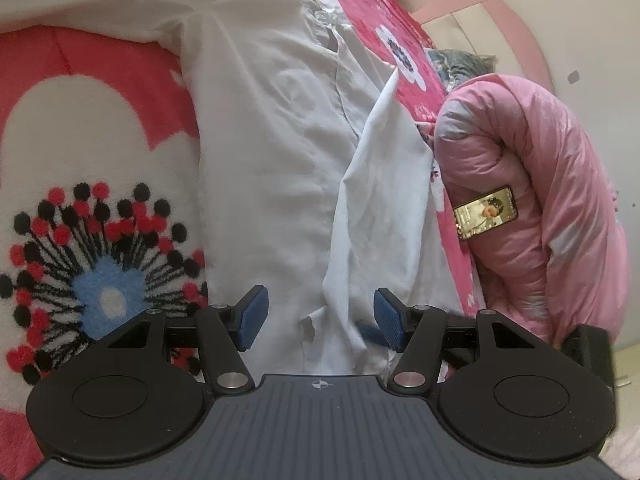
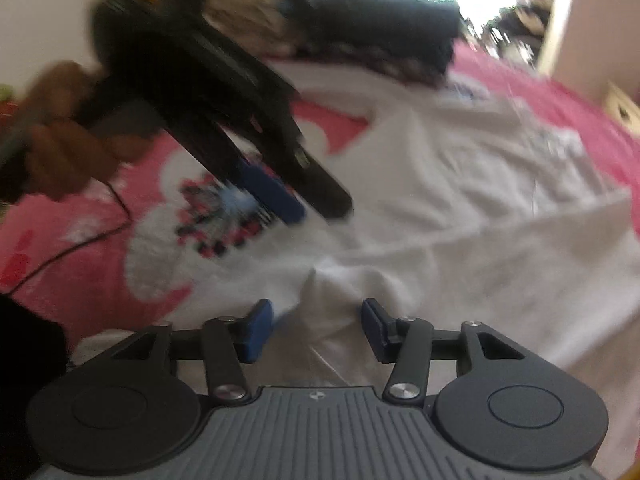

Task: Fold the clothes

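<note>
A: Surface noted first: a bed covered by a pink fleece blanket printed with large white flowers having black, red and blue centres. A pale wall is seen behind, with a pink headboard at the upper right of the left wrist view.

B: And the garment?

A: A white shirt is laid lengthwise along the blanket, wrinkled, with one panel folded over along its right side and a raised crease standing up near the lower middle. In the right wrist view the same white cloth fills the right half of the frame; that view is badly motion-blurred.

B: Tool state, left?

A: The left gripper is held above the shirt's near edge. Its blue pads are spread apart; cloth is seen between them, but neither pad is pressed on it.

B: Right?

A: The right gripper is also seen with its pads apart, over a bunched ridge of the shirt. Contact with the cloth cannot be told through the blur.

B: Surroundings?

A: A rolled pink quilt is lying at the right of the shirt, with a lit phone resting against it. In the right wrist view the left gripper is seen gripped by a hand, with a thin black cable trailing over the blanket.
</note>
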### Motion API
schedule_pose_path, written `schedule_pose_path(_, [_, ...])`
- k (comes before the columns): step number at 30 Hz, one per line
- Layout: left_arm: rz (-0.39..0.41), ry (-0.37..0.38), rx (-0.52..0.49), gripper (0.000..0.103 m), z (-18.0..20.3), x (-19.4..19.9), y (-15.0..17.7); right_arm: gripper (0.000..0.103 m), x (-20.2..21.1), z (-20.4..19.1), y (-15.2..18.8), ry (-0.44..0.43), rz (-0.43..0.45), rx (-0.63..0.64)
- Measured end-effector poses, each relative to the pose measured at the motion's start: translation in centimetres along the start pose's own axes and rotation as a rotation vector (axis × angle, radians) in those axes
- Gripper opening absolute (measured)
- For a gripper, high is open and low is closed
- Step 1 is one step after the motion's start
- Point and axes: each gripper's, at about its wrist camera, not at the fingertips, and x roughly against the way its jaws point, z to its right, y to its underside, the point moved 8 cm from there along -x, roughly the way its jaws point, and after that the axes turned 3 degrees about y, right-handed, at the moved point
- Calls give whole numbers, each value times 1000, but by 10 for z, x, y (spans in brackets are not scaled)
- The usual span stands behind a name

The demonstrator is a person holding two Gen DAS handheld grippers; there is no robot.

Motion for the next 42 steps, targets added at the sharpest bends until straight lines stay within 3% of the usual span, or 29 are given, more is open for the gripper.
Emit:
schedule_pose_path(1, [1,1,-5,58,0,1,0,18,-3,4,4,1,-16,-38])
schedule_pose_path(2, [0,2,-17,58,1,1,0,8,-3,13,8,-12,-15,-112])
schedule_pose_path(3, [-1,3,-30,58,2,2,1,6,-1,24,12,-39,-3,-213])
schedule_pose_path(7, [-17,1,-111,59,9,3,8,3,8,83,43,-235,56,-751])
schedule_pose_path(10, [-40,-10,-203,59,21,0,18,3,6,115,69,-376,76,-1075])
schedule_pose_path(15, [-49,-101,-399,59,39,-16,38,3,-2,134,95,-571,79,-1357])
schedule_pose_path(20, [-26,-146,-493,56,44,-33,39,4,-5,131,100,-649,70,-1397])
schedule_pose_path(22, [-25,-155,-530,47,44,-39,38,5,-4,131,99,-686,77,-1400])
schedule_pose_path(26, [-26,-154,-595,39,50,-49,39,6,-3,133,98,-753,82,-1423])
schedule_pose_path(30, [-20,-130,-585,7,55,-52,44,7,-4,134,96,-778,90,-1427])
schedule_pose_path(31, [-13,-123,-565,1,56,-50,45,7,-3,134,94,-770,93,-1410])
schedule_pose_path(33, [10,-98,-482,0,55,-43,48,11,-2,132,86,-738,106,-1350])
schedule_pose_path(38, [68,-56,-194,0,34,-17,59,43,7,123,58,-650,184,-1166])
schedule_pose_path(42, [120,-56,-17,0,11,-3,71,45,15,113,39,-527,243,-1027])
